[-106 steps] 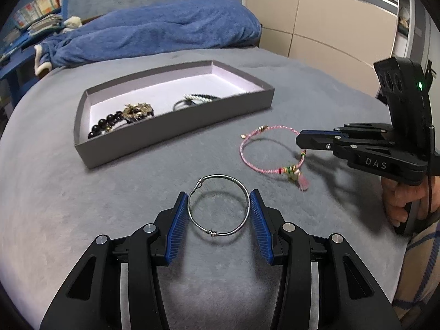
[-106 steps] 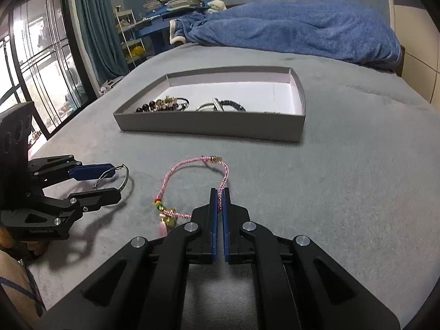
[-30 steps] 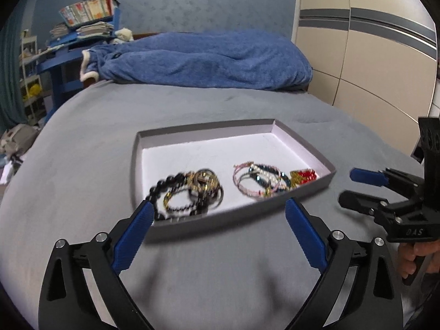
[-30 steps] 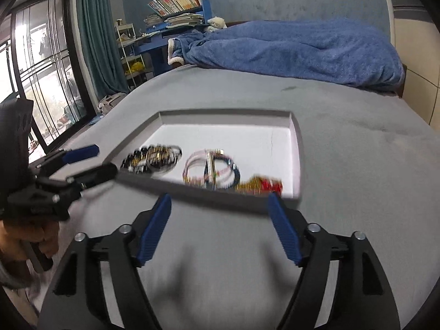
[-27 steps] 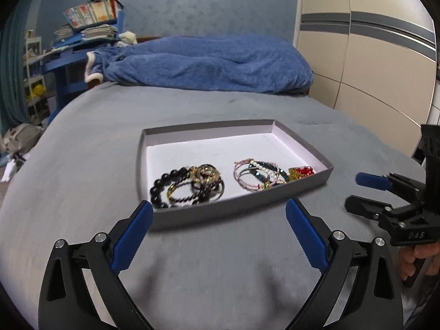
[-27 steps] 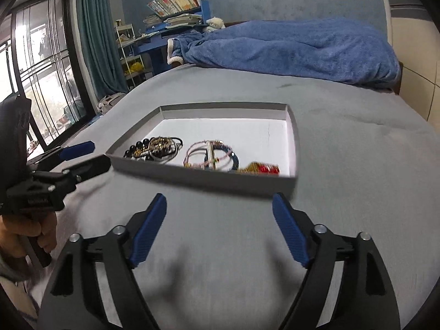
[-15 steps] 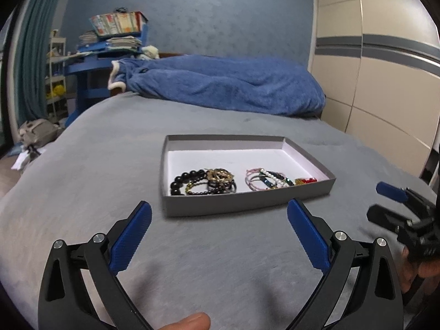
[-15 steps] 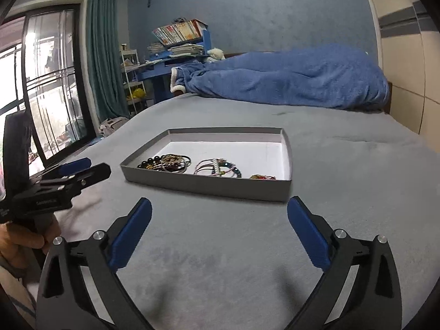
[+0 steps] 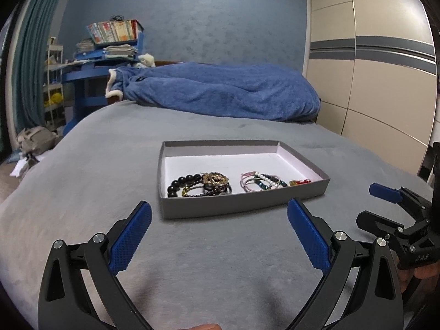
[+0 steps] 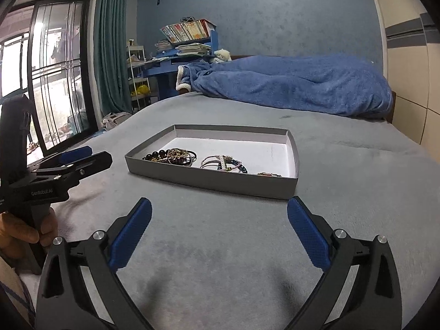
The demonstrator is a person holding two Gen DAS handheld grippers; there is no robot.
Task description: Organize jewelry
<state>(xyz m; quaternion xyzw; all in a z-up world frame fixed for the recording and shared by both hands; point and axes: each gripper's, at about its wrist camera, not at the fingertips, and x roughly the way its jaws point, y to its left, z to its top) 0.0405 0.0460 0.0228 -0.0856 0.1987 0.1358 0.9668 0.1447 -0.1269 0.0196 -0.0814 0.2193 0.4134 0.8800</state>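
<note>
We are looking at the jewelry gathered inside a shallow grey tray (image 9: 242, 206) with a white floor, which is sitting on the grey bed cover (image 9: 90, 181). In the tray's near-left part a black bead bracelet (image 9: 181, 183) is lying against a tangle of gold-coloured pieces (image 9: 216, 178). To their right a pink cord bracelet (image 9: 247, 183) is overlapping a string of pale and teal beads (image 9: 268, 180), and a small red and yellow charm (image 9: 299, 182) is resting near the tray's right wall. From the right wrist view the same pieces are showing along the near wall of the tray (image 10: 214, 180).

We are holding the left gripper (image 9: 219, 217) just short of the tray, its jaws standing wide and nothing between the blue pads. The right gripper (image 10: 219, 217) is hovering over bare cover in front of the tray, likewise spread wide and carrying nothing. Each tool is showing at the edge of the other's view, held by a hand (image 10: 24, 233).

Beyond the tray a blue blanket (image 9: 220, 90) is lying bunched across the bed, with a blue desk (image 9: 90, 77) stacked with books behind it.
</note>
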